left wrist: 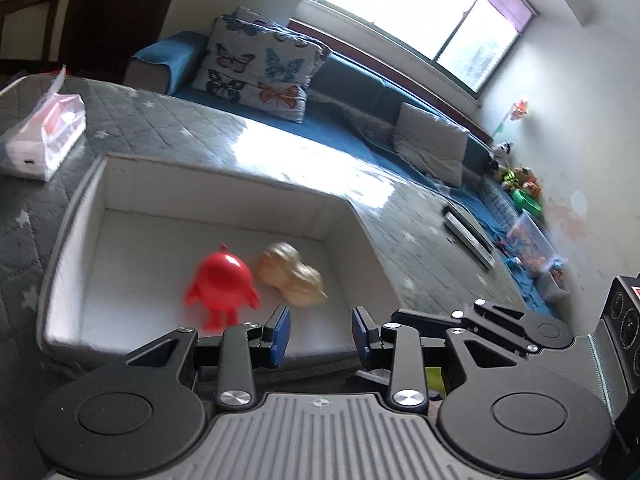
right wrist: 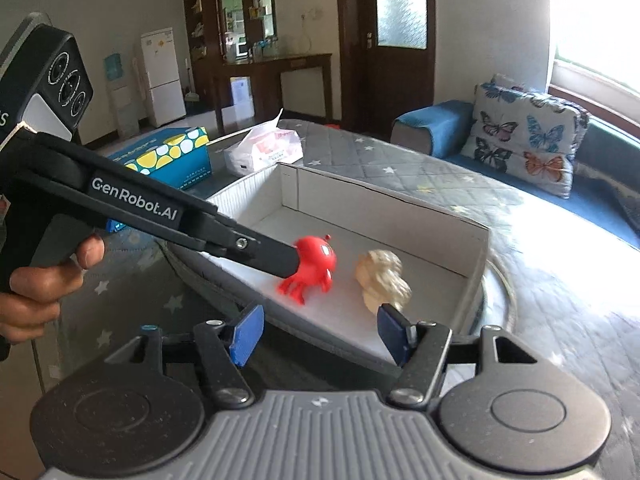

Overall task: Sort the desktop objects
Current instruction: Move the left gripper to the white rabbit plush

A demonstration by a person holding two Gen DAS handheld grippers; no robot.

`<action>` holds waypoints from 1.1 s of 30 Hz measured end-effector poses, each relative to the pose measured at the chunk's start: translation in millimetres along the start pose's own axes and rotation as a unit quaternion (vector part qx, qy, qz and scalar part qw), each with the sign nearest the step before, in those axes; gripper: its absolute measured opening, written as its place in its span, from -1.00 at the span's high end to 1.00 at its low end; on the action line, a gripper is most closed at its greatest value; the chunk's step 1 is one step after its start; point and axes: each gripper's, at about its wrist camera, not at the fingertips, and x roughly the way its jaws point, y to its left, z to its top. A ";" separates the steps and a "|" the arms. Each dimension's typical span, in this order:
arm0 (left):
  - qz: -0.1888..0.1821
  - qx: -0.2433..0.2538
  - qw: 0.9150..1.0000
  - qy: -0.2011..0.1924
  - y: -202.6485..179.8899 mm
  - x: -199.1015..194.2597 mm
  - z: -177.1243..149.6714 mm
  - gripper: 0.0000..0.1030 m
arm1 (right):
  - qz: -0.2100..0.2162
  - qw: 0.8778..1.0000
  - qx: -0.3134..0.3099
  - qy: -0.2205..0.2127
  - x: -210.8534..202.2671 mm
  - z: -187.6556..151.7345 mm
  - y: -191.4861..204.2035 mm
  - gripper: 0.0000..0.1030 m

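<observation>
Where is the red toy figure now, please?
The red toy figure lies inside the white box, left of the beige toy in both views. The left gripper hangs open just above it.

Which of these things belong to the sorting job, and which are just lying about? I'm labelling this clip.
Part of the job:
- red toy figure, in the box
- beige toy, beside it
- white box
- left tool, open
- right tool, open

Lying about:
- tissue pack
- blue dotted carton
- butterfly cushions
- grey star-pattern cover
</observation>
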 end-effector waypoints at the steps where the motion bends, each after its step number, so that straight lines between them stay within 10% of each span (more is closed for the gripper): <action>1: -0.003 0.004 1.000 0.001 -4.5 -0.5 -4.8 0.30 | -0.004 1.000 0.000 -0.003 -6.9 -4.9 -0.1 -0.38; 21: -0.070 0.035 0.994 0.076 -65.6 32.2 -78.9 0.30 | -0.097 0.995 0.034 0.011 -74.6 -108.8 -20.9 -0.51; 33: -0.084 0.013 0.991 0.099 -67.0 45.0 -88.2 0.30 | -0.058 0.997 0.046 0.033 -73.7 -129.1 -15.2 -0.51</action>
